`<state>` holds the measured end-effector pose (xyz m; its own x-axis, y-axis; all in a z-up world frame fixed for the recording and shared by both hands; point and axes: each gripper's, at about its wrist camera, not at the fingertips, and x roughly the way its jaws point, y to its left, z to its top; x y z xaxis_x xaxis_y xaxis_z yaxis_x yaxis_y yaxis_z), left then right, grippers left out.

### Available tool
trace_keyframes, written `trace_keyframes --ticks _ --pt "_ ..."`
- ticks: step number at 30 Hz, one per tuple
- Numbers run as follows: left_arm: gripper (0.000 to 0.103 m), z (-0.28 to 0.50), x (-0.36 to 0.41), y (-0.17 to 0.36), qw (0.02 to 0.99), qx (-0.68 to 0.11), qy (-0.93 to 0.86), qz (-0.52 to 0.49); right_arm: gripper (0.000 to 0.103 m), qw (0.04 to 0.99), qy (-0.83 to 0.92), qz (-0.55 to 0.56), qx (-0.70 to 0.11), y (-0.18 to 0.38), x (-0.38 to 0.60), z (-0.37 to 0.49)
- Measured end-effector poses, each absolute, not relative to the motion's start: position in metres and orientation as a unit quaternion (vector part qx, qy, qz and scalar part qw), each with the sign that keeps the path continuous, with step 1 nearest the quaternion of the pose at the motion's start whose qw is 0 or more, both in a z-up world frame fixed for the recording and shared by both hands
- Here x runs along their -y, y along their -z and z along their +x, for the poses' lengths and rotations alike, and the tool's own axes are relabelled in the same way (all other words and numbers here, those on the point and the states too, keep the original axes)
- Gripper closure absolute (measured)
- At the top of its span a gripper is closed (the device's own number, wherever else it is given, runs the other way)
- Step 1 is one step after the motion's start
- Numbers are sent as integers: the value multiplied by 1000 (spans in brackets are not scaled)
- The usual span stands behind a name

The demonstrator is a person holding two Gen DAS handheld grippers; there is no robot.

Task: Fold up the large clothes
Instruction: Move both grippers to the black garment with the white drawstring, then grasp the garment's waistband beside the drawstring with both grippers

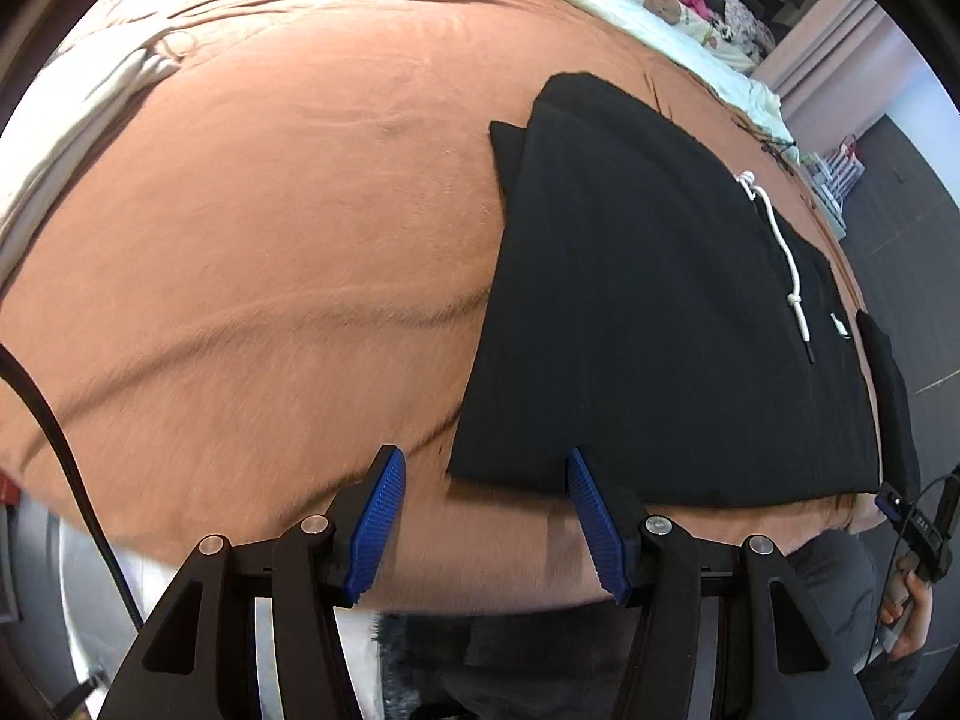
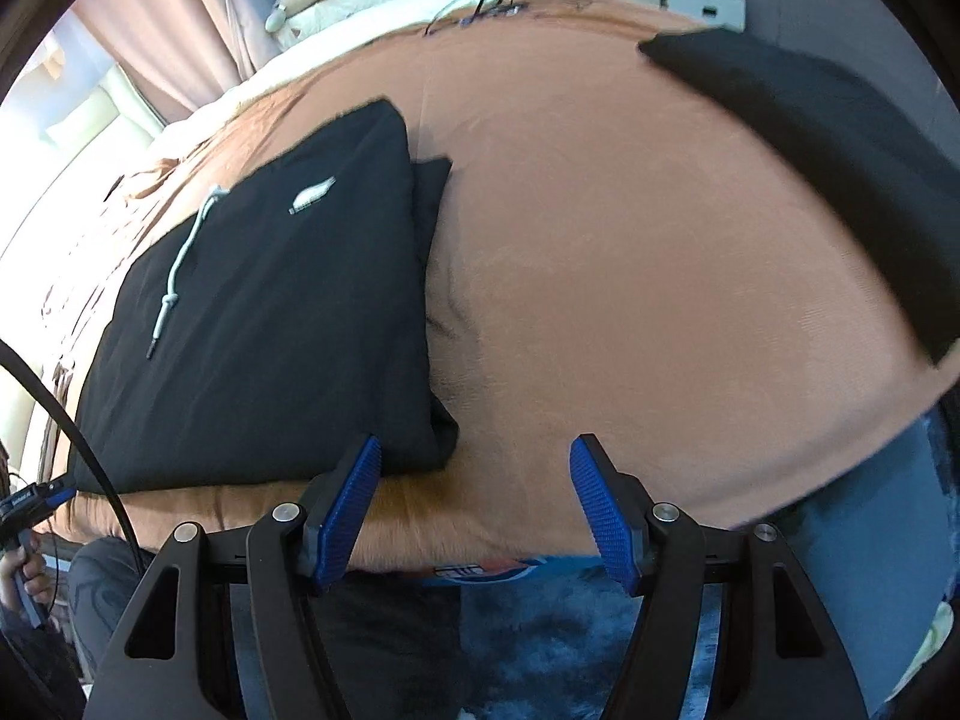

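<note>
The left hand-held gripper (image 1: 486,516) hangs released, jaws apart and empty, above the near edge of the folded black hoodie (image 1: 660,312). The right hand-held gripper (image 2: 475,507) is likewise released, beside the hoodie's corner. The hoodie lies on the brown bed cover (image 1: 270,240).

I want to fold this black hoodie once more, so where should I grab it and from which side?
Probably by the near hem corners of the black hoodie: they lie flat at the edge of the brown blanket. Come in low from the near side, the open left gripper at the left corner and the open right gripper at the right corner, a pad slipped under each.
</note>
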<state>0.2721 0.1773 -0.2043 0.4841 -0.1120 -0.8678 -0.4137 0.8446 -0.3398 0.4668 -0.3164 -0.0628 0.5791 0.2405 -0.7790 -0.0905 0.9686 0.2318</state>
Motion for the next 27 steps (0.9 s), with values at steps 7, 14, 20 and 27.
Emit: trace_keyframes --ticks 7,14,20,27 --pt "44 244 -182 187 831 -456 -87 -305 39 907 -117 63 -399 23 299 424" --pt "38 232 -186 194 828 -427 -70 -357 39 905 -164 26 -391 21 246 409" --pt "38 232 -189 208 815 -424 -52 -390 39 891 -193 10 -410 32 205 418" --pt "38 243 -201 225 803 -413 -36 -429 39 878 -215 -7 -428 46 162 448"
